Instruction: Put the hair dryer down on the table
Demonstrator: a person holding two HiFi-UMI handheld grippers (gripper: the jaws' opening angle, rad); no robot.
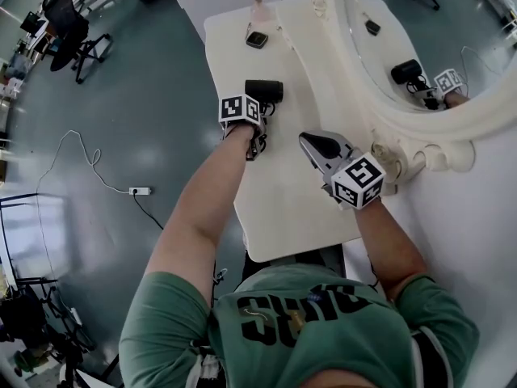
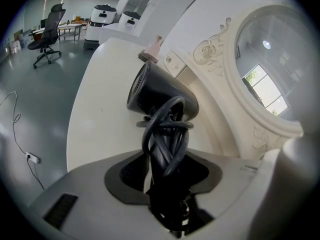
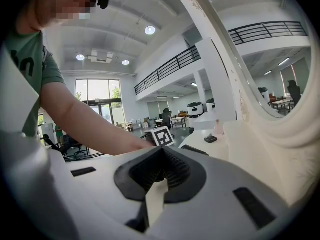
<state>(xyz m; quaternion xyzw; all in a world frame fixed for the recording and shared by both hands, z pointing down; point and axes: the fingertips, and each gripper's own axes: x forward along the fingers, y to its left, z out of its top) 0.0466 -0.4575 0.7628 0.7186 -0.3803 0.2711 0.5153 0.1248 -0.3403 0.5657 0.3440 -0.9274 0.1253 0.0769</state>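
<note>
Well, the person in the green shirt stands at the white bench [image 1: 283, 208], leaning over it with both arms out. The left hand-held gripper [image 2: 167, 156] is clamped on the black hair dryer [image 2: 160, 91]: its jaws grip the handle, which has the black cord wound round it in loops. The dryer's barrel stands up beyond the jaws, its grilled end turned toward the open room. It sits over the middle of the bench top, on the side away from the mirror [image 1: 420, 47] (whether it touches the surface I cannot tell from where I look).

The right hand-held gripper [image 1: 305, 138] hangs over the bench nearer the person, close to the ornate white frame of the mirror, well apart from the dryer. Its jaw tips are drawn together and nothing is between them.

Farther along the bench lie a small dark object [image 1: 256, 40] and, beyond it at the far end, a pinkish bottle [image 1: 258, 6]. On the grey floor to the left, a white power strip [image 1: 140, 191] trails its cable.
</note>
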